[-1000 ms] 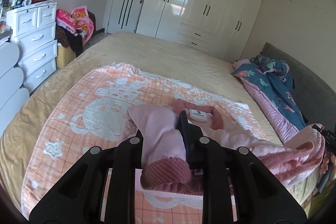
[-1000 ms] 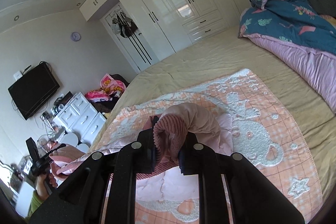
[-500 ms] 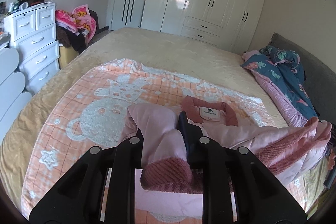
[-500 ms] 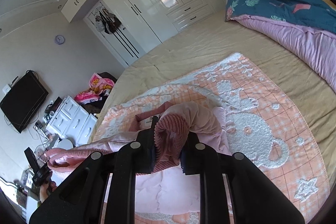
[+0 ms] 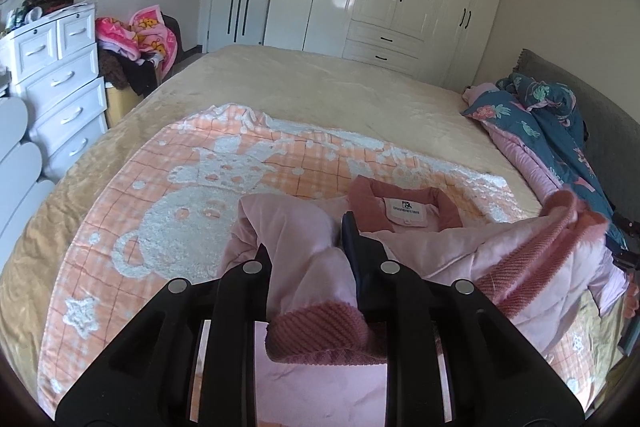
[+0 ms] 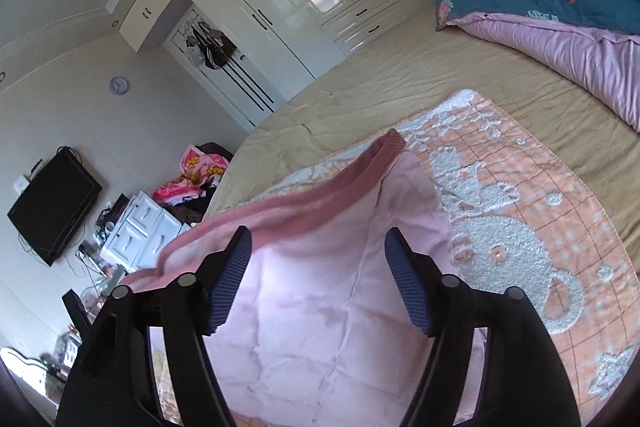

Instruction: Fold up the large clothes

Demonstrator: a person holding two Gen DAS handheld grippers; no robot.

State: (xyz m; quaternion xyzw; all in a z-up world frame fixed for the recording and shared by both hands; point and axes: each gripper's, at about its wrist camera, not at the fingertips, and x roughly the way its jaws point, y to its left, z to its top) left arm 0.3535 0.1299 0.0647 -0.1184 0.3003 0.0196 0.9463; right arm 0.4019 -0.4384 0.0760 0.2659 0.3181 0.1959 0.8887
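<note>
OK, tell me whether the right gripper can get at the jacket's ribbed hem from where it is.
Probably yes. The right gripper is open above the pink jacket, and the ribbed hem lies just ahead with nothing between.

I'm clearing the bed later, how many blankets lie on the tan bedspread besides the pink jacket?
2: the orange checked bear-pattern blanket spread under the padded pink jacket, and the bunched blue floral quilt by the grey headboard. Others may lie out of view.
</note>
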